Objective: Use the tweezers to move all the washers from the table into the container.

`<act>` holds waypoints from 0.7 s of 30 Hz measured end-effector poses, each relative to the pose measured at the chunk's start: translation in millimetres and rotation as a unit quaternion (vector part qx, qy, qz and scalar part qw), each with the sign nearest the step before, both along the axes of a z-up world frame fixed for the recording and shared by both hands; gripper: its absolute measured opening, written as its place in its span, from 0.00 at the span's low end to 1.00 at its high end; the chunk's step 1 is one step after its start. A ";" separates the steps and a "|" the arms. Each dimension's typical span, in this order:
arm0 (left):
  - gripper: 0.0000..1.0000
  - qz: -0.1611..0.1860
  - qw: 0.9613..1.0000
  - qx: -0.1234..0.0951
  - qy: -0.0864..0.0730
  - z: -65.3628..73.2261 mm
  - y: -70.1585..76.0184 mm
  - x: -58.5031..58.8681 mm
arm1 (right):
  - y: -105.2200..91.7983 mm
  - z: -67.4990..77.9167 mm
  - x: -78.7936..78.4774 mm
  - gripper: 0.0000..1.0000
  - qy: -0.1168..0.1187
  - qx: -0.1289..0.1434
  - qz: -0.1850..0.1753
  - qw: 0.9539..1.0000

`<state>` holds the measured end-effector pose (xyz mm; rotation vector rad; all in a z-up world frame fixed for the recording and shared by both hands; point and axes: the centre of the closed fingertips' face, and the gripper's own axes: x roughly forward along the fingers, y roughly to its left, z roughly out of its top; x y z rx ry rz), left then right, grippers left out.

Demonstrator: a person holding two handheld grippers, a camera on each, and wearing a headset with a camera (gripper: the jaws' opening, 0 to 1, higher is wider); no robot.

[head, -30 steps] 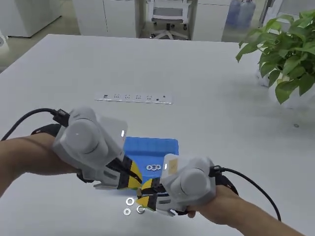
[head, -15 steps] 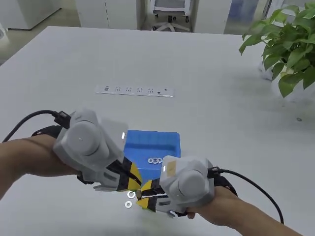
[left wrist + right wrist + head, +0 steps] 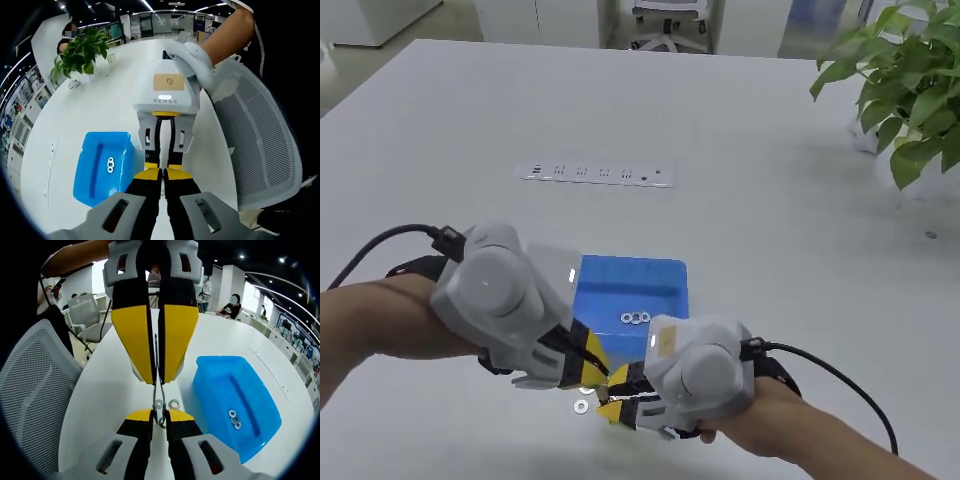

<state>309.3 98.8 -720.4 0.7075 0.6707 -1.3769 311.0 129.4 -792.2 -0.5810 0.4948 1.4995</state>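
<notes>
Hiding most of the tweezers [image 3: 158,395], left gripper [image 3: 595,365] and right gripper [image 3: 613,397] fingers clench them. Blue container [image 3: 630,280] holds three washers [image 3: 635,318].

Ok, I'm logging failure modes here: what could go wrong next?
The thin tweezers are pinched by the left gripper and the right gripper; a small twist might let them slip. Two loose washers lie right by the tips and could get nudged away. The container wall stands close; a lifted washer might clip it.

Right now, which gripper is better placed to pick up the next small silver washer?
Probably left: the left gripper clamps the thin metal tweezers, whose tips are beside the washers.
</notes>
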 end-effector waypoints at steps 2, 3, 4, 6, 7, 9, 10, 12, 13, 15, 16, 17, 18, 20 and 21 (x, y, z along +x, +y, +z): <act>0.05 0.001 1.000 -0.001 -0.001 0.0 0.3 0.9 | 0.3 -0.3 0.2 0.11 0.000 0.000 0.000 1.000; 0.05 0.001 1.000 -0.002 -0.001 0.1 0.2 1.5 | 0.3 -0.4 0.5 0.11 0.001 0.000 0.000 1.000; 0.05 0.002 1.000 -0.003 0.000 0.1 -0.1 2.0 | 0.2 -0.5 0.5 0.11 0.002 0.000 0.000 1.000; 0.05 0.004 1.000 -0.003 0.000 0.2 -0.4 3.1 | 0.1 -0.5 1.1 0.11 0.001 -0.001 -0.001 1.000; 0.05 0.004 1.000 -0.004 -0.001 0.3 -0.6 3.7 | 0.1 -0.5 1.3 0.11 0.001 -0.001 -0.001 1.000; 0.05 0.005 1.000 -0.005 0.001 0.3 -1.0 4.6 | -0.1 -0.6 1.1 0.11 0.002 -0.001 -0.001 1.000; 0.05 0.005 1.000 -0.006 0.001 0.3 -1.5 4.5 | -0.4 -0.6 1.0 0.11 0.003 0.000 -0.002 1.000; 0.05 0.005 1.000 -0.007 0.003 0.2 -2.0 4.1 | -0.7 -0.8 0.8 0.10 0.005 0.000 -0.004 1.000; 0.05 0.005 1.000 -0.008 0.003 0.3 -2.1 4.2 | -0.7 -0.7 0.7 0.10 0.005 0.001 -0.004 1.000; 0.05 0.005 1.000 -0.008 0.003 0.3 -2.6 3.9 | -0.9 -0.8 0.8 0.10 0.007 0.000 -0.006 1.000; 0.05 0.005 1.000 -0.008 0.003 0.4 -2.8 3.8 | -0.9 -0.8 0.8 0.10 0.007 0.000 -0.006 1.000; 0.05 0.005 1.000 -0.008 0.003 0.4 -2.9 3.5 | -1.0 -0.8 0.7 0.10 0.008 -0.001 -0.006 1.000; 0.05 0.004 1.000 -0.008 0.003 0.4 -2.9 3.5 | -1.0 -0.9 0.7 0.09 0.008 -0.001 -0.006 1.000; 0.05 0.004 1.000 -0.007 0.003 0.4 -2.6 3.3 | -0.8 -0.8 0.6 0.09 0.008 -0.001 -0.006 1.000; 0.05 0.004 1.000 -0.006 0.002 0.4 -2.3 3.1 | -0.6 -0.9 0.6 0.09 0.007 -0.002 -0.005 1.000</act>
